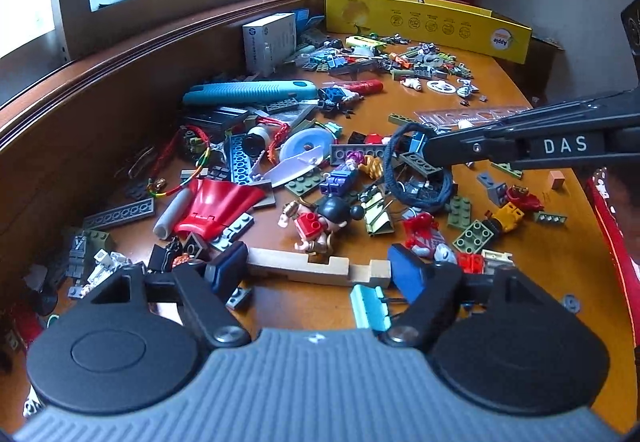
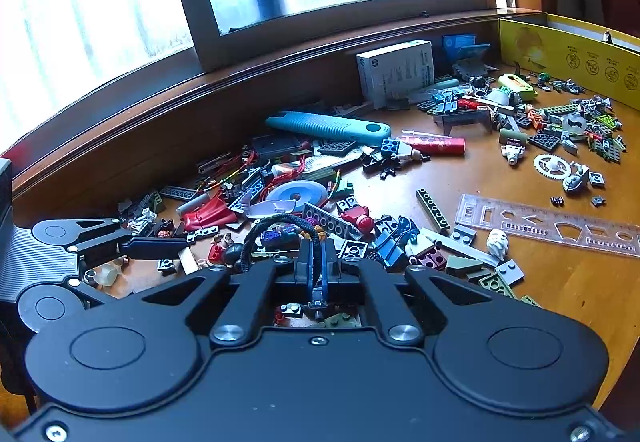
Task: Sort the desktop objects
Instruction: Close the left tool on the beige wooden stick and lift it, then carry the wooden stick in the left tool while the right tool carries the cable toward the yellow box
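My left gripper point(image 1: 317, 269) sits low over the wooden table point(image 1: 532, 274), its blue pads point(image 1: 226, 268) pressed on the two ends of a pale notched wooden strip point(image 1: 320, 270). My right gripper point(image 1: 430, 151) reaches in from the right, shut on a dark braided cord loop point(image 1: 418, 171) that hangs over the toy pile. In the right wrist view the cord loop point(image 2: 280, 226) arches up from the shut right gripper point(image 2: 318, 256), and the left gripper point(image 2: 132, 248) lies at the left. Building bricks and minifigures point(image 1: 320, 226) lie scattered all around.
A yellow box point(image 1: 428, 21) stands along the table's back, with a white carton point(image 1: 270, 41) and a teal utility knife point(image 1: 248, 91) near the dark wooden sill. A clear stencil ruler point(image 2: 552, 228) lies at the right. The table's curved edge runs down the right side.
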The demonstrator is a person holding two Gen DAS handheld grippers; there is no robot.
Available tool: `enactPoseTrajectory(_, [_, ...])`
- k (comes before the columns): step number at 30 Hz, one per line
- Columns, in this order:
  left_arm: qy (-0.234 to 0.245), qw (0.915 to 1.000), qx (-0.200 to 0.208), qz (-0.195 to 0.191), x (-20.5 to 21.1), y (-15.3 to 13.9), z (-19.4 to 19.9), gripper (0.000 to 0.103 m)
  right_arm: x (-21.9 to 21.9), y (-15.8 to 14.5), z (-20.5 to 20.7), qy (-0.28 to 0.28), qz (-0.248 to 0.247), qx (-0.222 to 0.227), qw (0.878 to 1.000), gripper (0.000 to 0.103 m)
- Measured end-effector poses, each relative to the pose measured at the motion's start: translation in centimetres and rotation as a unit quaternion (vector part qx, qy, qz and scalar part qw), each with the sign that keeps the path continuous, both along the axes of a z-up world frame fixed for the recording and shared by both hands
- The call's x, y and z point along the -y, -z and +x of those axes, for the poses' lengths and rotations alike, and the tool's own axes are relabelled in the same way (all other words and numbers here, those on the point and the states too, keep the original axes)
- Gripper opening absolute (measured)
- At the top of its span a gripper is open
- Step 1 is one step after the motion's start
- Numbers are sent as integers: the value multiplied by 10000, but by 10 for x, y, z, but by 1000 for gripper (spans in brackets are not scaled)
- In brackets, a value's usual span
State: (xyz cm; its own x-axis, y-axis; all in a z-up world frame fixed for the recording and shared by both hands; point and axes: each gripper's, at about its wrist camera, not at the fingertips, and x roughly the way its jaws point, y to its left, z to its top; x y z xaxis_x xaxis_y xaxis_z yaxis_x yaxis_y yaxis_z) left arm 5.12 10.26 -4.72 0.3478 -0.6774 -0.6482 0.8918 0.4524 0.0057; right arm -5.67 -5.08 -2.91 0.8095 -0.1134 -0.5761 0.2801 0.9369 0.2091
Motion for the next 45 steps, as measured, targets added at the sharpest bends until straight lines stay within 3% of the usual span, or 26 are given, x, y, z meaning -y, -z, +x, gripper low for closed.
enactPoseTrajectory(7, [-276,9994,7,-216,-7,-10,-6,77,-1,-4,-5,27,4,95,10000,4])
enactPoseTrajectory(15, [-753,9967,153,-265,-12,-25,-18,77,-2,-13,-17,27,-17,264,9996,4])
enactPoseTrajectory(26, [-1062,9938,270,-210,1,-43,-39,77,6,-25,-47,121,-91,387,9991,4])
enactPoseTrajectory(35, [-1258,9910,453,-118,34,-53,-56,77,40,-33,-67,126,-44,533,9985,4])
enactPoseTrajectory(45, [-1554,9869,395,-196,96,-64,-68,77,112,-41,-85,47,-21,589,9983,4])
